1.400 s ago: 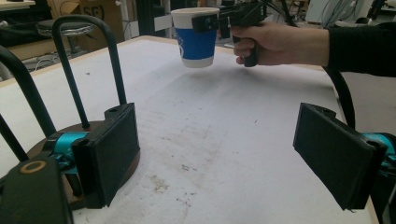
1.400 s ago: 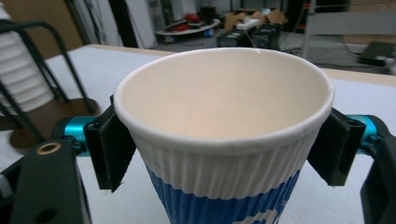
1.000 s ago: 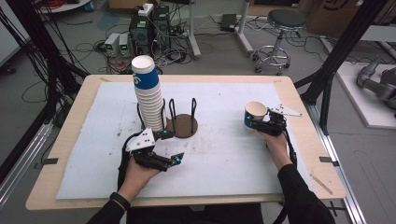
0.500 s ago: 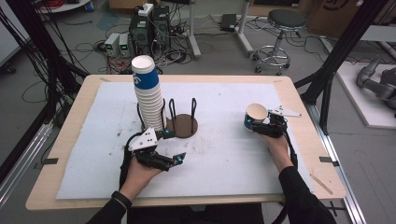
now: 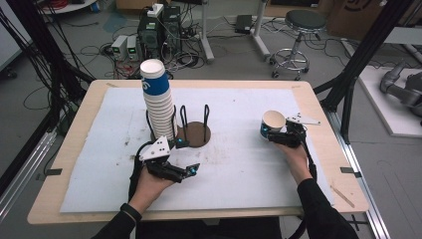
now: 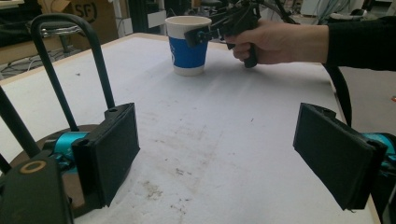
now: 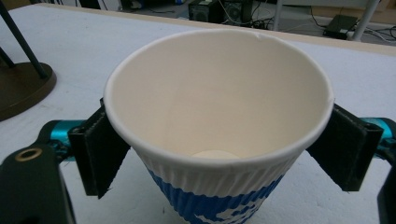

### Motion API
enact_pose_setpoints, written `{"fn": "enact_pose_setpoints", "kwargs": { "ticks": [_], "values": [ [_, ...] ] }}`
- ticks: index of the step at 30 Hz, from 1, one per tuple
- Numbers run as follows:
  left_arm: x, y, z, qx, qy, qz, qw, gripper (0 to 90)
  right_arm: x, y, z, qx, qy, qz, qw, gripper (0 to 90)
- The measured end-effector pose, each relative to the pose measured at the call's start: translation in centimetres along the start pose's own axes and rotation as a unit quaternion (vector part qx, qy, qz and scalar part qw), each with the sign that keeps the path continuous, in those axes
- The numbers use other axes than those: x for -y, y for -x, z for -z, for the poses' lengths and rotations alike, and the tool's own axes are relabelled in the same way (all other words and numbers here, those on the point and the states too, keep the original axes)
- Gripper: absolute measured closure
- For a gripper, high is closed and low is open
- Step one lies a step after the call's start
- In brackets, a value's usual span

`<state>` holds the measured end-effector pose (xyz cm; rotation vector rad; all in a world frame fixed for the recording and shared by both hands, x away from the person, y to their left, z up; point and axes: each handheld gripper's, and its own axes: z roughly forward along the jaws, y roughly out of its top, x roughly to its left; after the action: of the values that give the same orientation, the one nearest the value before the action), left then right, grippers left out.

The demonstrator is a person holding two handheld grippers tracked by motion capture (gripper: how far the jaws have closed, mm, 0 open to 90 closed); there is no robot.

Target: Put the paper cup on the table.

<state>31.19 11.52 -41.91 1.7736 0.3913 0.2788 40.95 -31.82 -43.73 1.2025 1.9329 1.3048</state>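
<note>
Cup [image 5: 272,124] stands at right-centre of the high view, your right gripper [image 5: 278,135] having just spread its jaws off it; left gripper [image 5: 185,158] gapes empty; next, withdraw rightward without tipping it.

A wooden table [image 5: 318,107] is filling the middle of the high view, and a white sheet [image 5: 239,164] is covering most of its top. A brown holder [image 5: 195,133] with black posts is standing left of centre, carrying a cup stack [image 5: 158,104]. A single cup [image 5: 271,124] is standing upright at centre right. Dark smudges are showing near the holder.
</note>
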Motion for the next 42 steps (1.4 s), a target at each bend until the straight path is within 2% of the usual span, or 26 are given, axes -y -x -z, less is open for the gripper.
{"fn": "enact_pose_setpoints", "kwargs": {
  "ticks": [2,6,10,22,29,32,35,37,39,42],
  "values": [
    [0.0,0.0,-0.1,0.001,-0.001,-0.001,1.0000,14.2,0.0,0.0,0.2,-0.002,-0.004,-0.009,1.0000,13.8],
    [-0.1,0.1,-0.3,0.002,-0.005,-0.007,1.0000,14.2,-0.1,-0.1,0.5,-0.002,-0.007,-0.009,0.9999,13.8],
    [-0.2,0.2,-0.5,0.003,-0.006,-0.007,1.0000,14.2,-0.1,-0.5,1.0,0.002,-0.011,0.000,0.9999,13.8],
    [-0.8,0.0,-0.9,-0.001,-0.004,-0.016,0.9999,14.2,0.4,-0.9,3.1,0.010,-0.022,-0.010,0.9997,13.8],
    [-1.2,-0.3,-0.7,-0.009,0.003,-0.016,0.9998,14.2,0.4,-0.7,4.9,0.002,-0.011,-0.020,0.9997,13.8],
    [-1.3,-0.4,-0.6,-0.011,0.006,-0.018,0.9998,14.3,0.1,-0.7,5.7,-0.002,0.003,-0.027,0.9996,13.9],
    [-1.5,-0.5,-0.6,-0.013,0.007,-0.018,0.9997,14.2,-0.5,-0.8,6.8,-0.008,0.031,-0.033,0.9989,14.0],
    [-1.6,-0.6,-0.6,-0.015,0.007,-0.017,0.9997,14.2,-1.1,-1.0,7.5,-0.020,0.063,-0.035,0.9972,14.0],
    [-1.8,-0.5,-0.6,-0.017,0.009,-0.018,0.9996,14.3,-1.8,-1.2,8.2,-0.037,0.096,-0.021,0.9945,14.0],
    [-2.4,-0.5,-0.5,-0.016,0.012,-0.025,0.9995,14.2,-2.6,-1.8,8.9,-0.067,0.123,-0.006,0.9902,14.0]
  ]
}}
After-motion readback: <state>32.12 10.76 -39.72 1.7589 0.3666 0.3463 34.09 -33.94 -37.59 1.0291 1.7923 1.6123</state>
